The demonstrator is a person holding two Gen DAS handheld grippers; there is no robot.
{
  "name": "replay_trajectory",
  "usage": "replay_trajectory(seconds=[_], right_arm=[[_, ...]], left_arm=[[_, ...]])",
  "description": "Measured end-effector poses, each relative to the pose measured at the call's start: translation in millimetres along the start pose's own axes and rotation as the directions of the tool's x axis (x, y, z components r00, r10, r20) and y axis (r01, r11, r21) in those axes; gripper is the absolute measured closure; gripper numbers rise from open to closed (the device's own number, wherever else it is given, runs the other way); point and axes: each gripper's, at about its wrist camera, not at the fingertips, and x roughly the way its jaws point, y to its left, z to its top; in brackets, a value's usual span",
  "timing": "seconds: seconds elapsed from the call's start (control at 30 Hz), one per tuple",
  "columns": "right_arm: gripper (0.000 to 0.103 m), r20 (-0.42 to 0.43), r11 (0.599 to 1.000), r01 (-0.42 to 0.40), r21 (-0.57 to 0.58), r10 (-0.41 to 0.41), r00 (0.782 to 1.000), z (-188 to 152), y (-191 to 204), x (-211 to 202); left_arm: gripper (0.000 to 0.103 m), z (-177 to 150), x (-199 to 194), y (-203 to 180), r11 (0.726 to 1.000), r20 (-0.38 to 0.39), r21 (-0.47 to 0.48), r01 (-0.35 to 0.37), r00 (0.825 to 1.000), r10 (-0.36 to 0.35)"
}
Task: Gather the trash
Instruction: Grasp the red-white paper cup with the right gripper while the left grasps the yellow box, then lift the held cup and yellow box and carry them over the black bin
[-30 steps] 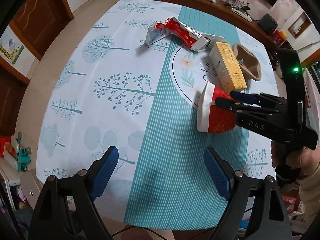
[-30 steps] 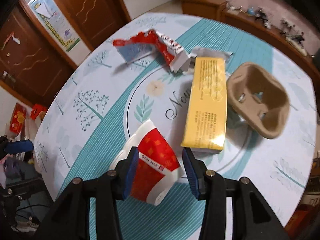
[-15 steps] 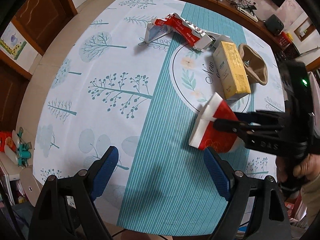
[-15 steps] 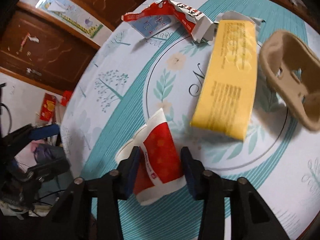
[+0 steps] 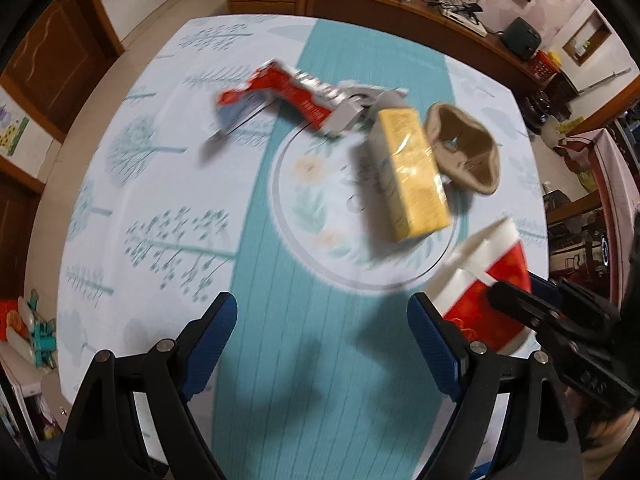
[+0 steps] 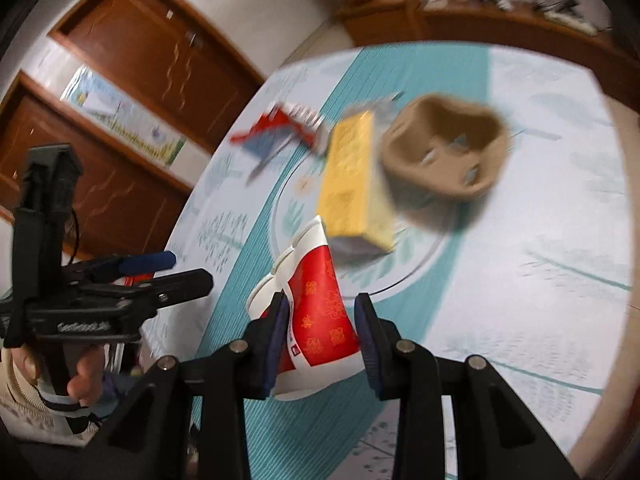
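Observation:
My right gripper (image 6: 322,326) is shut on a crushed red and white paper cup (image 6: 316,312) and holds it above the table's near edge. The cup also shows in the left wrist view (image 5: 486,284), clamped by the right gripper (image 5: 516,300). My left gripper (image 5: 322,332) is open and empty over the teal stripe of the tablecloth; it shows in the right wrist view (image 6: 168,270) at the left. A yellow carton (image 5: 412,178), a brown pulp cup holder (image 5: 464,148) and a torn red and white wrapper (image 5: 296,98) lie on the table.
The round table (image 5: 160,184) has a tree-print cloth with a teal stripe. A wooden sideboard (image 5: 400,4) with small items stands behind it. Wooden doors (image 6: 160,60) are at the left. Toys (image 5: 32,324) lie beyond the left edge.
My right gripper has lifted the red cup off the table and drawn it back toward the near right edge. Both views have swung and are blurred.

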Motion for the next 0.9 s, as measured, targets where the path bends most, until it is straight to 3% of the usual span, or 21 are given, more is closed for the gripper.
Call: replay_trajectory(seconds=[0.17,0.37,0.67,0.7,0.77,0.83,0.9], right_arm=[[0.069,0.109,0.992,0.101,0.073,-0.109,0.988,7,-24,-30],[0.069,0.203,0.964,0.180,0.195,-0.220,0.954,8,-54,-53],[0.069,0.213,0.944,0.152,0.291,-0.219,0.952,-4,-83,-60],[0.069,0.210,0.943,0.150,0.297,-0.218,0.953,-5,-84,-59],[0.069,0.206,0.942,0.146,0.303,-0.214,0.955,-5,-85,-56],[0.069,0.203,0.943,0.141,0.302,-0.208,0.957,-8,-84,-57],[0.069,0.202,0.945,0.137,0.297,-0.202,0.958,-8,-83,-56]], left_arm=[[0.017,29,11,-24,1.000,0.011,0.000,0.021,1.000,-0.021],[0.017,55,37,-59,1.000,-0.004,0.020,-0.001,1.000,0.001],[0.018,70,79,-86,0.994,-0.037,0.063,-0.092,0.995,0.095],[0.020,71,81,-86,0.993,-0.034,0.067,-0.096,0.995,0.098],[0.045,72,85,-88,0.992,-0.039,0.083,-0.097,0.994,0.101],[0.058,71,90,-86,0.992,-0.068,0.090,-0.087,0.993,0.093],[0.061,69,89,-83,0.994,-0.059,0.077,-0.077,0.995,0.081]])
